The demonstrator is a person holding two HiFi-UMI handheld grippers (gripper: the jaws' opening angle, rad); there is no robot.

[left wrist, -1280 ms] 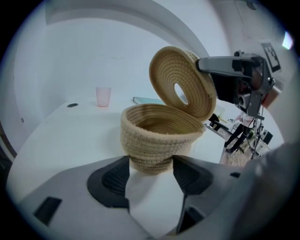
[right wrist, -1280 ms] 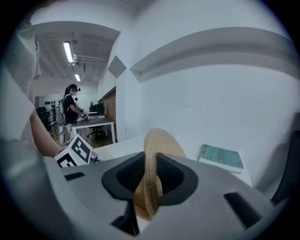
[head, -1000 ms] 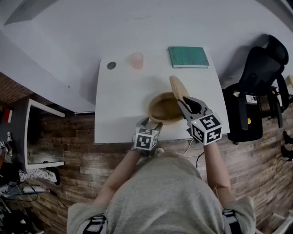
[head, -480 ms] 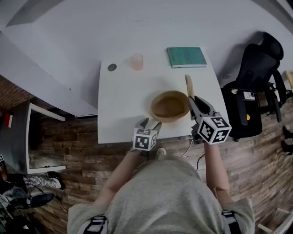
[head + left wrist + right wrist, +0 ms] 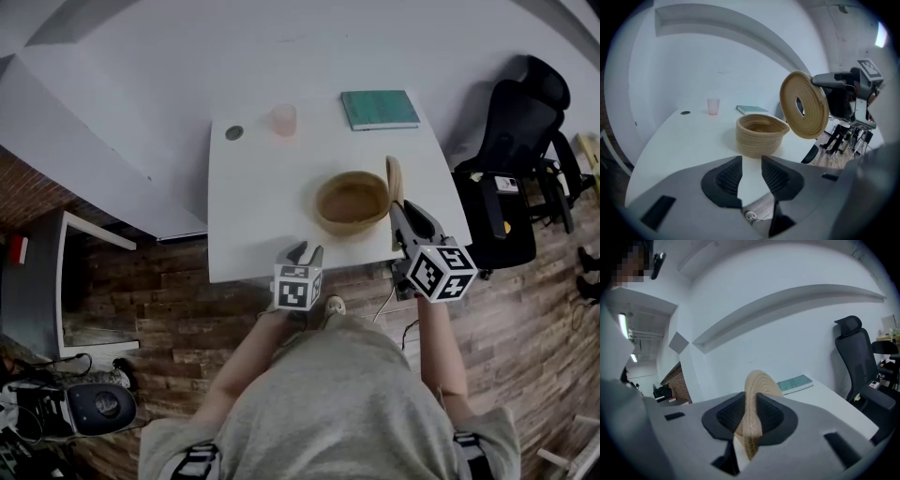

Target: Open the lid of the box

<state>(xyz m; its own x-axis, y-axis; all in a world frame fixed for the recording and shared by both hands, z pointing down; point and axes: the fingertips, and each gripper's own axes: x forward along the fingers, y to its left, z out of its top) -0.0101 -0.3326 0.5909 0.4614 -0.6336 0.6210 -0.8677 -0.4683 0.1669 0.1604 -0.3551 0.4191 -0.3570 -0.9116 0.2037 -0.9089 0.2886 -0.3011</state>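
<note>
White table (image 5: 262,206) fills the middle, with a black office chair (image 5: 511,141) off to its right. The woven box (image 5: 352,202) sits open toward the table's near right. The right gripper (image 5: 401,211) is clamped on the lid (image 5: 395,178), holding it on edge just right of the box. The left gripper (image 5: 306,251) is at the near table edge, jaws closing on nothing. A green book (image 5: 380,108) and a pink cup (image 5: 283,119) sit along the far edge.

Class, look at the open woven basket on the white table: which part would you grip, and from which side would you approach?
Take the basket by its near wall at the rim, one jaw inside, one outside, coming from above on the person's side. It stands upright and open, and is probably too wide to span. The lid, held in the right gripper, crowds its right side.
</note>
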